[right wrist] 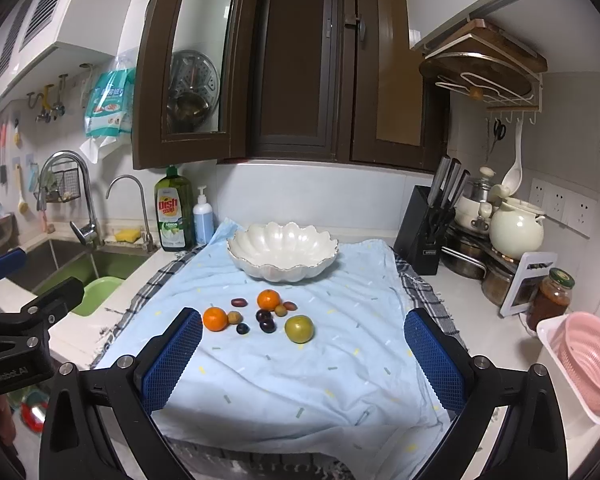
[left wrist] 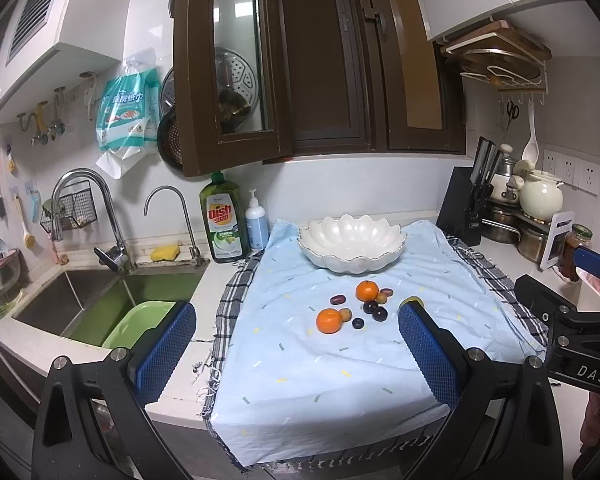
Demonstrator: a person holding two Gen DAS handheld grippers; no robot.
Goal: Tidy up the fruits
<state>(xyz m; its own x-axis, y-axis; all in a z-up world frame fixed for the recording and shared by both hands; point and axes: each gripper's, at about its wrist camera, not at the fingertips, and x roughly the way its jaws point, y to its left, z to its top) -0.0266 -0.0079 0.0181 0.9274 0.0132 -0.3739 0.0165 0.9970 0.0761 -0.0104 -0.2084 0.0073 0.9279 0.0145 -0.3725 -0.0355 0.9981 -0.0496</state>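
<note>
A white scalloped bowl (left wrist: 352,243) (right wrist: 282,251) stands empty at the back of a light blue cloth (left wrist: 340,360) (right wrist: 300,376). In front of it lie two oranges (right wrist: 215,318) (right wrist: 268,299), a green fruit (right wrist: 299,328), several dark grapes (right wrist: 267,325) and small brown fruits (right wrist: 234,317). In the left wrist view the oranges (left wrist: 329,320) (left wrist: 367,291) show, and the green fruit (left wrist: 413,301) is half hidden behind a finger. My left gripper (left wrist: 296,350) is open and empty, short of the fruits. My right gripper (right wrist: 304,356) is open and empty, also short of them.
A sink (left wrist: 100,300) with a green basin (left wrist: 140,322) lies left. Dish soap (right wrist: 175,210) and a pump bottle (right wrist: 203,216) stand behind the cloth. A knife block (right wrist: 424,232), pots, a jar (right wrist: 550,298) and a pink colander (right wrist: 590,360) crowd the right.
</note>
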